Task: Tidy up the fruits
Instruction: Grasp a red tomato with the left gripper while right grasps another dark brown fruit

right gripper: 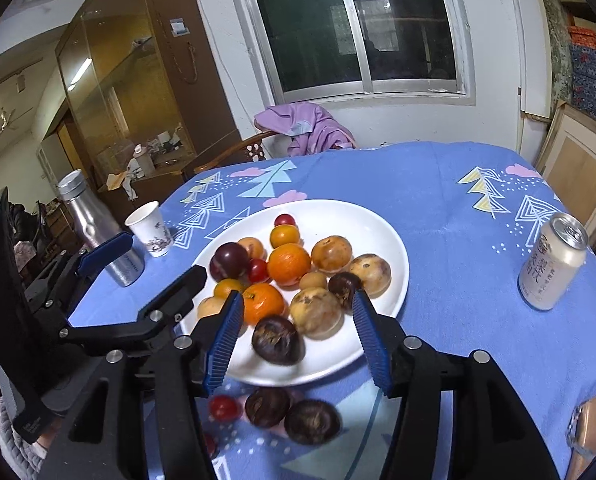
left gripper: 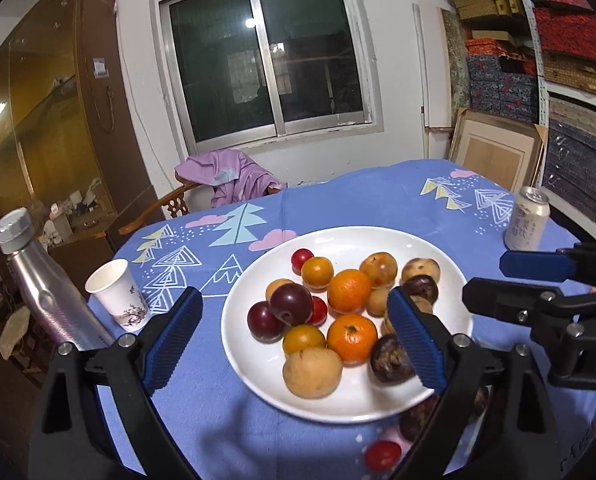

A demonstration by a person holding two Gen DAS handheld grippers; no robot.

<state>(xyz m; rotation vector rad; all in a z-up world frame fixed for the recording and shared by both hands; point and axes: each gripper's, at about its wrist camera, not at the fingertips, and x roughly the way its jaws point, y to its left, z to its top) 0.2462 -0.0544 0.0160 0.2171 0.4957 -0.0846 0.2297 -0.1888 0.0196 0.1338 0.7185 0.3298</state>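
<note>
Your blue tablecloth (right gripper: 438,200) carries a white plate (right gripper: 378,224) heaped with fruit: oranges (right gripper: 289,263), yellow-brown fruits (right gripper: 316,312), plums (left gripper: 290,304), dark passion fruits (right gripper: 277,339) and cherry tomatoes (right gripper: 285,220). Your right gripper (right gripper: 295,340) hangs over the plate's near edge with its jaws spread wide and nothing between them; the nearest dark passion fruit sits in the gap, untouched. Your left gripper (left gripper: 298,340) is just as wide open and empty, hovering over the plate's left side. Off the plate, on the cloth just below its near rim, lie two more passion fruits (right gripper: 312,420) and a cherry tomato (right gripper: 223,407). A steel bottle (left gripper: 37,280) and paper cup (left gripper: 117,296) stand to the left, a drink can (right gripper: 552,264) to the right.
</note>
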